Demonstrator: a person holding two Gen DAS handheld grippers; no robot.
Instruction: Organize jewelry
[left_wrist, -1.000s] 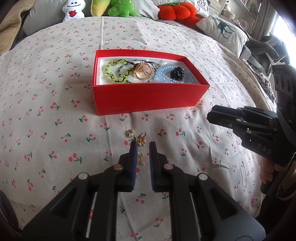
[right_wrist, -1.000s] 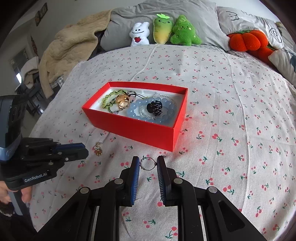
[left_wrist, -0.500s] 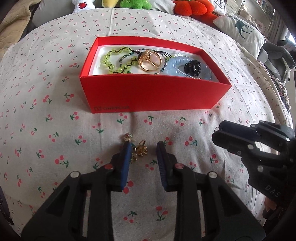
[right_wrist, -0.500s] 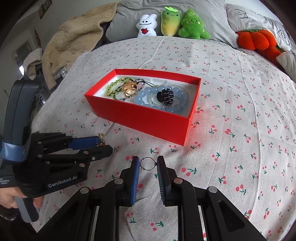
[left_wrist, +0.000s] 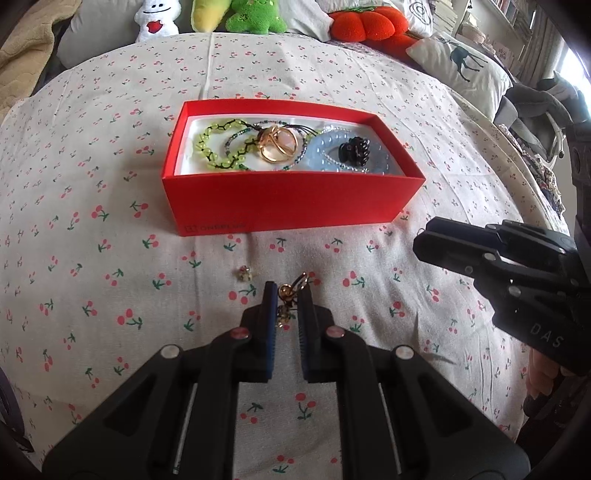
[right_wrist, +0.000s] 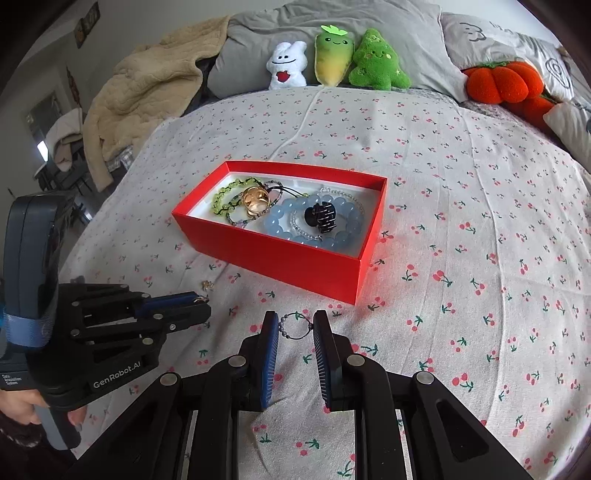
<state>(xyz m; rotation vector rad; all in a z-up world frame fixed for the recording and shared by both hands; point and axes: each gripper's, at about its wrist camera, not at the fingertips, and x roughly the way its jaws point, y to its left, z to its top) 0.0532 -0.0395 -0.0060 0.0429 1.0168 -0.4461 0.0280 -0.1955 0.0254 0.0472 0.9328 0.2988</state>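
A red box (left_wrist: 291, 206) on the cherry-print bedsheet holds a green bead bracelet (left_wrist: 218, 146), a gold ring (left_wrist: 277, 146), a blue bead bracelet (right_wrist: 314, 225) and a black clip (left_wrist: 354, 149). My left gripper (left_wrist: 287, 295) is shut on a gold earring (left_wrist: 286, 293), just above the sheet in front of the box. A second small earring (left_wrist: 244, 274) lies to its left. My right gripper (right_wrist: 295, 326) is shut on a thin beaded ring (right_wrist: 294, 326), in front of the box's near corner (right_wrist: 356, 280).
Plush toys (right_wrist: 334, 61) and an orange pumpkin cushion (right_wrist: 498, 81) line the far edge of the bed. A beige blanket (right_wrist: 147, 96) lies at the far left. Pillows (left_wrist: 458, 64) lie at the right edge.
My left gripper closed on the gold earring and lifted it back slightly from the box. The second earring stayed on the sheet. My right gripper kept holding the beaded ring.
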